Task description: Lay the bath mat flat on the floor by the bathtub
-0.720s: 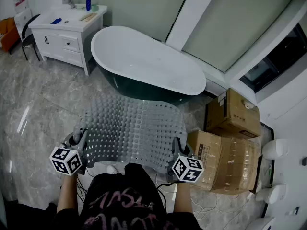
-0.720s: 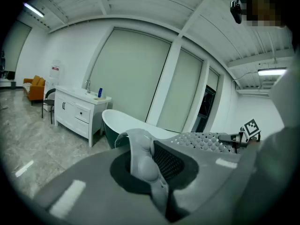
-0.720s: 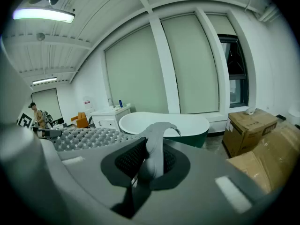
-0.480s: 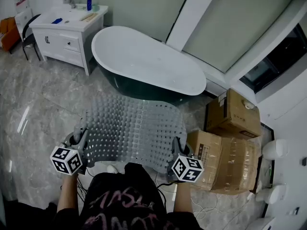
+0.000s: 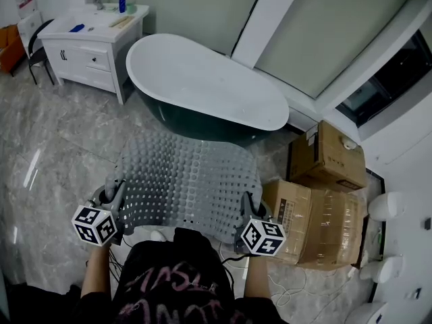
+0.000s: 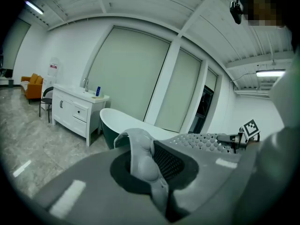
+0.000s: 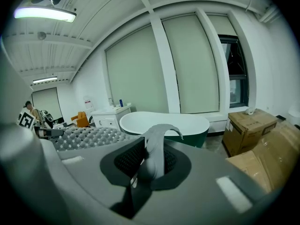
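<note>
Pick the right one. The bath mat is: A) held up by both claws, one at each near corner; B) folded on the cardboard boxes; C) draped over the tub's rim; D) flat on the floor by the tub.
A: the left claw and right claw each pinch a near corner of the bath mat, stretched in the air between them.

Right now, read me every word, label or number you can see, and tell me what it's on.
Nothing can be read for certain.
Shirt: pink lettering, too distorted to read.
Cardboard box: printed label, too small.
Red label in the far corner: too small.
Marker cubes: black-and-white square patterns only, no letters.
</note>
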Action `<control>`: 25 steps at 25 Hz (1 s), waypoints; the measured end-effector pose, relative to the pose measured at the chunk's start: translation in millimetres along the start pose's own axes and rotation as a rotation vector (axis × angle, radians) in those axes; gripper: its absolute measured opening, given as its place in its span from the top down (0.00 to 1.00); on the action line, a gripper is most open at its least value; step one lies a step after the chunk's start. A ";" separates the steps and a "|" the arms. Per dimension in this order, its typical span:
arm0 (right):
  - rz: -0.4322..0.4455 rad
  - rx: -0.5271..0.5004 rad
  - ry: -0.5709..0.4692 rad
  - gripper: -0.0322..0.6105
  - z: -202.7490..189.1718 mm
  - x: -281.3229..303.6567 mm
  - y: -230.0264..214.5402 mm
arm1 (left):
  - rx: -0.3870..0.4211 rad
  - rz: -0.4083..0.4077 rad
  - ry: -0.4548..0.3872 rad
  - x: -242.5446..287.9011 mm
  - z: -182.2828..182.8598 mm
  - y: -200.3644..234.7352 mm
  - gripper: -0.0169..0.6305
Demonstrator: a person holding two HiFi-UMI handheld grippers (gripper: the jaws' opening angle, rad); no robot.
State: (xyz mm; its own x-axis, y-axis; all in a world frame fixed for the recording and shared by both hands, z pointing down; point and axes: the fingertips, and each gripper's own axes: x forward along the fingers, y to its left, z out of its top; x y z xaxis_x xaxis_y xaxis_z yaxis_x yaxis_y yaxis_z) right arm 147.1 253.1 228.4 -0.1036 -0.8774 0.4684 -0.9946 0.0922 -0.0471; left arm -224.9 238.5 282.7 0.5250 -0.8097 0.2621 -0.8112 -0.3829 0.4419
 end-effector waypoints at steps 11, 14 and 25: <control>-0.001 0.012 0.013 0.84 -7.0 0.4 0.9 | -0.024 -0.002 0.008 -4.2 -9.4 4.4 0.94; 0.004 0.009 0.022 0.84 -7.4 4.4 2.4 | -0.017 -0.003 0.023 -3.3 -12.5 5.7 0.94; 0.025 0.005 0.041 0.83 -7.4 34.5 -0.5 | 0.003 0.010 0.052 14.8 -8.5 16.8 0.94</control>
State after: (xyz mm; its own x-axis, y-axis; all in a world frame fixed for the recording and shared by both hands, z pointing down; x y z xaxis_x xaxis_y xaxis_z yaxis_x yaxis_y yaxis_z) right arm 144.0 226.3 251.1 -0.1281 -0.8549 0.5028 -0.9918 0.1112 -0.0638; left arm -228.6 223.9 301.3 0.5292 -0.7893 0.3113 -0.8174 -0.3758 0.4366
